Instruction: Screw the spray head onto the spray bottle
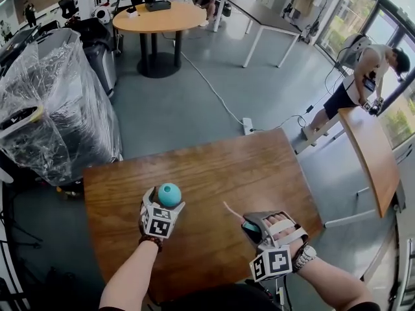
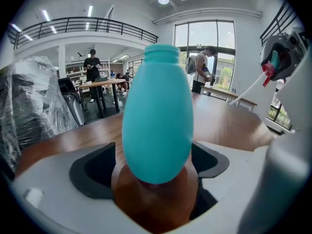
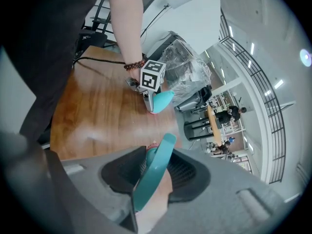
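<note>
Left: my left gripper (image 1: pixel 162 207) is standing with its jaws spread wide, straddling the teal spray bottle (image 1: pixel 169 194), which is resting upright on the wooden table (image 1: pixel 214 167), neck open at the top; in the left gripper view the dark pads (image 2: pixel 95 172) are sitting clear of the bottle's sides. Right: my right gripper (image 1: pixel 259 229) is clenching the spray head (image 1: pixel 249 226), its teal trigger (image 3: pixel 155 172) lying between the pads, its white tube (image 1: pixel 230 210) pointing towards the bottle. The head is hanging near the bottle, apart from it.
</note>
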Available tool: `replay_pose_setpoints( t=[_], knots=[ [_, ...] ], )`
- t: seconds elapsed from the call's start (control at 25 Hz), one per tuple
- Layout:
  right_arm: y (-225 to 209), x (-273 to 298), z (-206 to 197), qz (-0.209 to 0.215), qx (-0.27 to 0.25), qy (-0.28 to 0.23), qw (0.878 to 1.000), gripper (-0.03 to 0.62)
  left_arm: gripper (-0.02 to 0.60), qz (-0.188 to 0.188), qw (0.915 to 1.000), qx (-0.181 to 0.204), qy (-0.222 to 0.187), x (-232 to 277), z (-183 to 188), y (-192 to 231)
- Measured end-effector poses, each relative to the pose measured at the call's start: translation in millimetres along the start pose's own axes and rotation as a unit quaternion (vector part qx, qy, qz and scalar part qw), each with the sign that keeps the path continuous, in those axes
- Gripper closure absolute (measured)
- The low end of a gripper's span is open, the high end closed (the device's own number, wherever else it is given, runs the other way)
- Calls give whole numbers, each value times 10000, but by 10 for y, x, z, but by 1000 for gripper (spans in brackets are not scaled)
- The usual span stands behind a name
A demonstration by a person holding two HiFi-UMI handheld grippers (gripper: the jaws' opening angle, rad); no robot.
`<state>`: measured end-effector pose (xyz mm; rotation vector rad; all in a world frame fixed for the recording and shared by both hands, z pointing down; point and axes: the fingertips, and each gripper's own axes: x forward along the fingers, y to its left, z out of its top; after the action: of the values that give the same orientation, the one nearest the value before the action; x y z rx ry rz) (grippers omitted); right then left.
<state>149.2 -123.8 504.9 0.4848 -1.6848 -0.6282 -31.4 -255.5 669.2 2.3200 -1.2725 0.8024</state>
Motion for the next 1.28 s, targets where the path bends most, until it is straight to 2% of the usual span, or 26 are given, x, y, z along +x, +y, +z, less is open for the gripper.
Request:
replay_pose_setpoints(
  t=[0.12,0.2,0.32,0.56,0.76,0.92,1.28],
  knots=[
    [13,-7,-24,23,29,38,10000,470,87,13,10000,85,5,52,12,19],
    [41,7,-57,13,21,29,10000,470,142,-12,9999,172,6,66,24,5],
    [49,17,-66,19,55,-1,10000,470,147,-88,9994,328,7,50,43,-40],
    [-39,-29,55,131,416,-194,9989,470,153,-260,9935,1090,211,-168,52,-211],
    [-206,-260,268,425,951,-595,9928,470,156,-379,9792,1907,580,-429,-11,-405],
    [-311,-465,451,569,1164,-954,9870,470,158,-423,9657,2430,812,-644,-74,-508],
    [-396,-925,932,945,1285,-1555,9749,470,160,-227,9295,3370,1480,-931,-242,-505]
  ],
)
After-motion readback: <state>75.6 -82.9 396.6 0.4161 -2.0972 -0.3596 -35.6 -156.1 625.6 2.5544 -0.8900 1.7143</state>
